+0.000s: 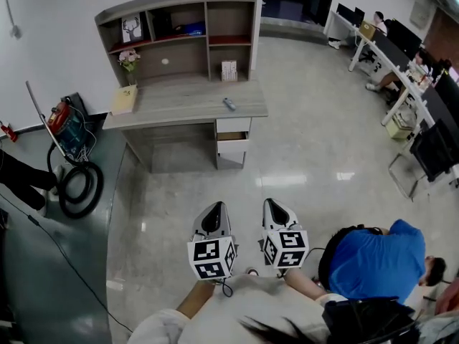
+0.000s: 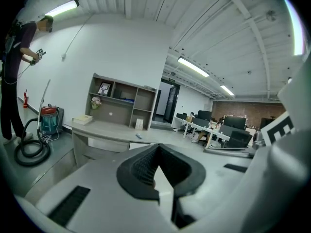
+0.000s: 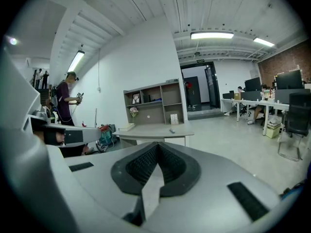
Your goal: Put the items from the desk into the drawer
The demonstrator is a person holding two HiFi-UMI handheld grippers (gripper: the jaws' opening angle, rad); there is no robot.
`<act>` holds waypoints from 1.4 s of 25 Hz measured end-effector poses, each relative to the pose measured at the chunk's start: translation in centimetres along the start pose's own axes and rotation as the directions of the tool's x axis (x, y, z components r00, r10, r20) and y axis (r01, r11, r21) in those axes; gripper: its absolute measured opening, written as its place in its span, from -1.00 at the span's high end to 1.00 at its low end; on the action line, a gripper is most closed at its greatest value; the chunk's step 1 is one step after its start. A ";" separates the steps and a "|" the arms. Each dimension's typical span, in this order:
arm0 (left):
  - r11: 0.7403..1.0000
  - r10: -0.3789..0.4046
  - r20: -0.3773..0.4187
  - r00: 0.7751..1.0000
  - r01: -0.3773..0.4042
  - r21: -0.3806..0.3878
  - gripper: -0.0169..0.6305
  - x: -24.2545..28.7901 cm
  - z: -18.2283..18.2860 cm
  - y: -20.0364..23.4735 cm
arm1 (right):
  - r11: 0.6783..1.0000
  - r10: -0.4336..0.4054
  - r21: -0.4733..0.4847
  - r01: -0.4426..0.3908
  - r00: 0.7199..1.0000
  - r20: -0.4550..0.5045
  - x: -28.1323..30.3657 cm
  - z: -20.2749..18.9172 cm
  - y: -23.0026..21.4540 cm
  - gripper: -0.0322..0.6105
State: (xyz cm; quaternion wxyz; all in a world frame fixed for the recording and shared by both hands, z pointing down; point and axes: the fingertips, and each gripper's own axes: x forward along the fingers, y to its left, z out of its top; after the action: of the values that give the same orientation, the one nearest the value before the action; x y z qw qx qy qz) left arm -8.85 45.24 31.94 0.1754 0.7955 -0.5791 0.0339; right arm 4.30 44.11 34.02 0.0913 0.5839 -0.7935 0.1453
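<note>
Well back from the grey wooden worktop (image 1: 179,106) at twelve o'clock, the left tool (image 1: 214,208) and right tool (image 1: 275,205) hang side by side, both pinched closed on nothing. A small grey oblong gadget (image 1: 229,104) lies toward the worktop's three o'clock end and a pale yellow book (image 1: 123,99) at nine. The white drawer (image 1: 232,136) below stands ajar.

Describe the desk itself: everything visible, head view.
The desk is grey and wood-look and stands against the white wall, with an open-shelf hutch along its back. White-fronted drawers sit under its right end; one seems pulled out. On top are a pale book, flowers and a small grey object.
</note>
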 end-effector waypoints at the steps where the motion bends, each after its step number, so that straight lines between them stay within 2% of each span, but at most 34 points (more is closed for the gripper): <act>1: 1.000 -0.003 0.001 1.000 0.003 0.003 0.96 0.1 0.1 0.4 | 1.000 -0.005 0.002 0.005 1.000 0.003 0.3 0.1 0.2 0.90; 13: 0.999 -0.042 -0.024 0.999 0.042 0.014 0.96 1.8 0.4 3.5 | 0.998 -0.065 0.014 0.065 0.998 -0.009 2.6 -0.1 1.3 0.90; 21: 0.999 -0.048 -0.053 0.997 0.048 0.006 0.96 4.9 -0.5 4.5 | 0.996 -0.090 0.019 0.090 0.995 -0.036 5.4 -0.7 -0.3 0.90; 35: 1.000 -0.012 -0.053 0.999 0.013 0.017 0.96 13.1 2.5 5.7 | 0.998 -0.060 0.024 0.060 0.998 -0.028 13.3 3.4 -4.0 0.90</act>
State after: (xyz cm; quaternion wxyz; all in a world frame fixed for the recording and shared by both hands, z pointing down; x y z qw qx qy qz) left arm -10.26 31.03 34.28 0.1839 0.7994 -0.5688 0.0589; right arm 4.20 29.90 35.51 0.0993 0.6064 -0.7724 0.1604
